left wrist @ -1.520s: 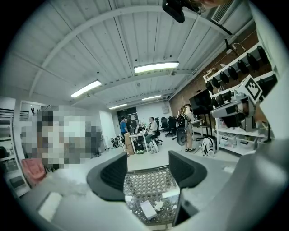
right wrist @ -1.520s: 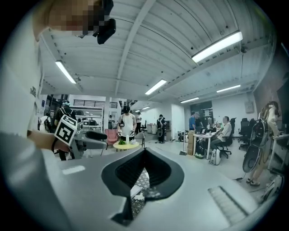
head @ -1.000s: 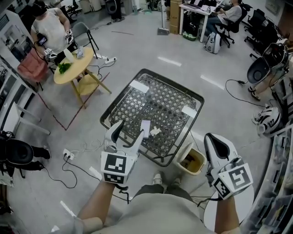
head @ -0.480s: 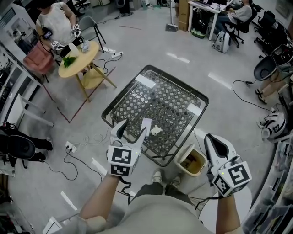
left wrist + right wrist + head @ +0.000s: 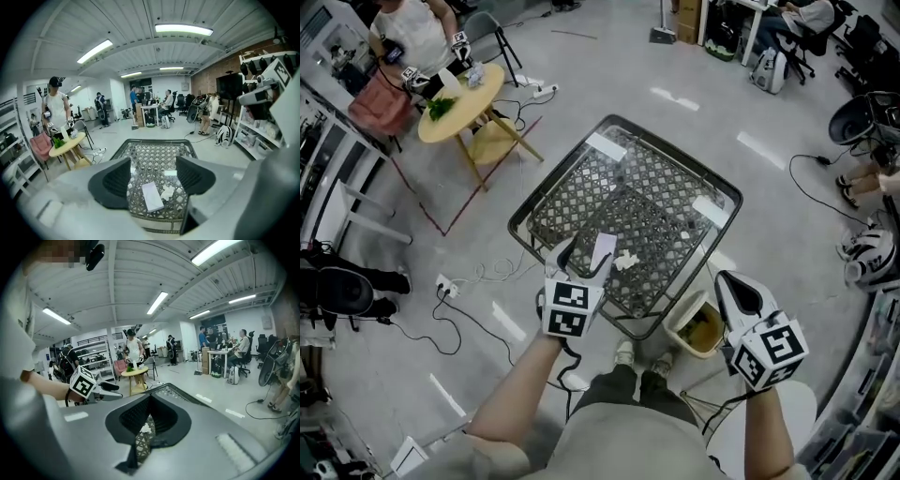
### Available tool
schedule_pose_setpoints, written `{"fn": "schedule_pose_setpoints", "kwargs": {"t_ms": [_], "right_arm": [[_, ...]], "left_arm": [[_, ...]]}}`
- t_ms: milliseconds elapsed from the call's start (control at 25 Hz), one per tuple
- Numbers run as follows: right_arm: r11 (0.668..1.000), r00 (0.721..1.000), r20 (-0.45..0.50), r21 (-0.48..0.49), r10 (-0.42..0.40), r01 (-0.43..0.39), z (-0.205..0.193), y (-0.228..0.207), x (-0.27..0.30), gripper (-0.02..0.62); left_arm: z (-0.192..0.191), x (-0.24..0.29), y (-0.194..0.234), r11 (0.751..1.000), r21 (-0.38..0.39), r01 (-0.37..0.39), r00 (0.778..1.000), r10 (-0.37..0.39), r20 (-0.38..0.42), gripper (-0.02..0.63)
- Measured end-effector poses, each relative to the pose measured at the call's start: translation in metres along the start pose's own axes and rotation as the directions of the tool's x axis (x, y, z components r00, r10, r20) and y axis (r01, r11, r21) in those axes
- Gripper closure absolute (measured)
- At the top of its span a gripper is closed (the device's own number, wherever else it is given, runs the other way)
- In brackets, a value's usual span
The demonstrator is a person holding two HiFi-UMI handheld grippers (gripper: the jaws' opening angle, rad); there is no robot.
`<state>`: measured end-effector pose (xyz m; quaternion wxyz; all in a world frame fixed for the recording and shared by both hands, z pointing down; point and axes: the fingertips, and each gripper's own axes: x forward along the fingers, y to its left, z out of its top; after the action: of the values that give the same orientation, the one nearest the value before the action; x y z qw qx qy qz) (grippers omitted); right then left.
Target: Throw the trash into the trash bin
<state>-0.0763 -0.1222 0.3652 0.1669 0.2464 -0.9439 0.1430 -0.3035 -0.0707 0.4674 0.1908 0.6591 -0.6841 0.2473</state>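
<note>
The trash sits on the near end of the mesh-top metal table [image 5: 724, 190], just below the middle of the head view: a flat white slip of paper [image 5: 603, 249] and, just to its right, a crumpled white wad [image 5: 626, 261]. The two lie close together, and I can't tell whether they touch. Two more flat white pieces lie further up the mesh, one near the top corner and one near the right edge.

My left gripper [image 5: 582, 263] is at the table's lower edge, pointing at the slip. Its fingers stand wide apart and have just opened a little further. In the left gripper view the slip and the wad show in the gap between the pads, but both lie flat on the mesh and the pads press on nothing.

The small beige trash bin [image 5: 679, 330] stands on the floor just off the table's lower right edge, open at the top. What is inside I can't make out.

My right gripper [image 5: 729, 287] hangs just right of the bin with its fingers pressed together and nothing held.

My shoes [image 5: 624, 353] show below the table's near corner. At upper left a person stands behind a round yellow table [image 5: 483, 98], and a power strip [image 5: 445, 285] with cables lies on the floor at left.
</note>
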Motion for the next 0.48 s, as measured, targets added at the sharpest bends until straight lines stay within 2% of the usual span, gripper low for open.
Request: {"fn": "schedule_pose_setpoints", "kwargs": {"t_ms": [240,480], "right_arm": [[0.999,0.997,-0.072,0.026,0.027,-0.025,-0.034,-0.004,0.032,0.592],[0.998,0.99,-0.139,0.057,0.036,-0.028,-0.069,-0.004,0.053,0.592]], "left_arm": [[-0.051,0.048,0.002,0.999,-0.049,0.008,0.994,-0.013,-0.105,0.277],[-0.109,0.081,-0.002,0.995,-0.095,0.03,0.974,-0.05,-0.219,0.255]]}}
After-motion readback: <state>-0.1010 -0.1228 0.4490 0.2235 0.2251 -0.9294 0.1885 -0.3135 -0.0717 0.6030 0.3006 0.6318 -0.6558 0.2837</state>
